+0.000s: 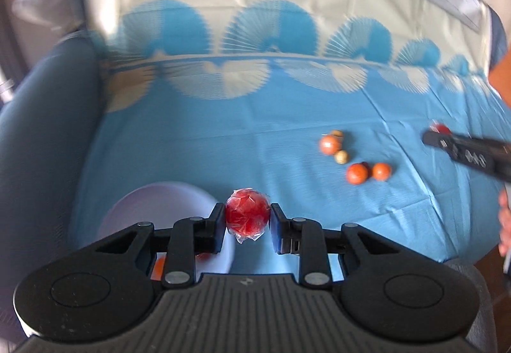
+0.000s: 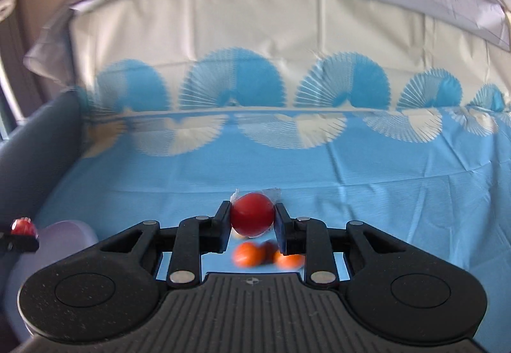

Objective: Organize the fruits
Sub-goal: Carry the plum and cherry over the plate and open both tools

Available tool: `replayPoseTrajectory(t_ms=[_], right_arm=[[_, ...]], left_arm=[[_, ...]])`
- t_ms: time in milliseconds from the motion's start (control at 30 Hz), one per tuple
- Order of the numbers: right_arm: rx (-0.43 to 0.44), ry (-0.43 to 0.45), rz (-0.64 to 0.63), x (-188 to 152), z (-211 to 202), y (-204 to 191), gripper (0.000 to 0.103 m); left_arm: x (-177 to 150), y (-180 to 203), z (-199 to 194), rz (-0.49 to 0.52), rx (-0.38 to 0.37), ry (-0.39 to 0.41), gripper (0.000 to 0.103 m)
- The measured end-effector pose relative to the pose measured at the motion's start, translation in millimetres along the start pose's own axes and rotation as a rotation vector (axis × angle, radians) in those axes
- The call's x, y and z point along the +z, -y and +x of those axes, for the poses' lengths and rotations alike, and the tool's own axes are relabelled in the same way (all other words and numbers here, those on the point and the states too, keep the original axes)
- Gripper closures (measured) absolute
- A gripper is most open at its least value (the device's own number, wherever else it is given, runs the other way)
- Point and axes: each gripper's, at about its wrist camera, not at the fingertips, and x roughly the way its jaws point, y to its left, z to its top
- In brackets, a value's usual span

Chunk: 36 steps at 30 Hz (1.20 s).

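We see the left gripper [image 1: 246, 223] clamping a wrapped red fruit [image 1: 247, 215] above the bowl [image 1: 153, 209] near the tabletop's [image 1: 223, 142] left edge; the right gripper [image 2: 252, 226] pinches another red fruit [image 2: 252, 217] above orange fruits [image 2: 249, 254].

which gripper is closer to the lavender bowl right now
Left. The left gripper hangs at the lavender bowl's rim; the right gripper is off to its right, above the loose orange fruits.

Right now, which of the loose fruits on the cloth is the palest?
The small beige fruit, just below the pinkish-orange fruit. Its neighbours are orange, brownish or dark; the two red wrapped ones are held in tongs, not loose.
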Motion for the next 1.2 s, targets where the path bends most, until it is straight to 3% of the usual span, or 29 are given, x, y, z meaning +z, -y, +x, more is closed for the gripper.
replayPoseTrajectory(t_ms=[267,600,800,1200], right_arm=[[0.136,-0.04,-0.04,-45,-79,-83,0.074],[0.262,-0.112,-0.16,-85,-130,-164,0.074],[0.281,-0.127,-0.222,-95,-143,-187,0.074],[0.267,-0.127,-0.222,-93,-141,-186,0.074]], left_arm=[[-57,-53,-85,-0.116,0.035,0.028,0.071],[-103,-81,-135,-0.168,0.051,0.081,0.071],[-114,-91,-145,-0.19,0.041,0.096,0.071],[-112,-93,-139,-0.199,0.058,0.08,0.071]])
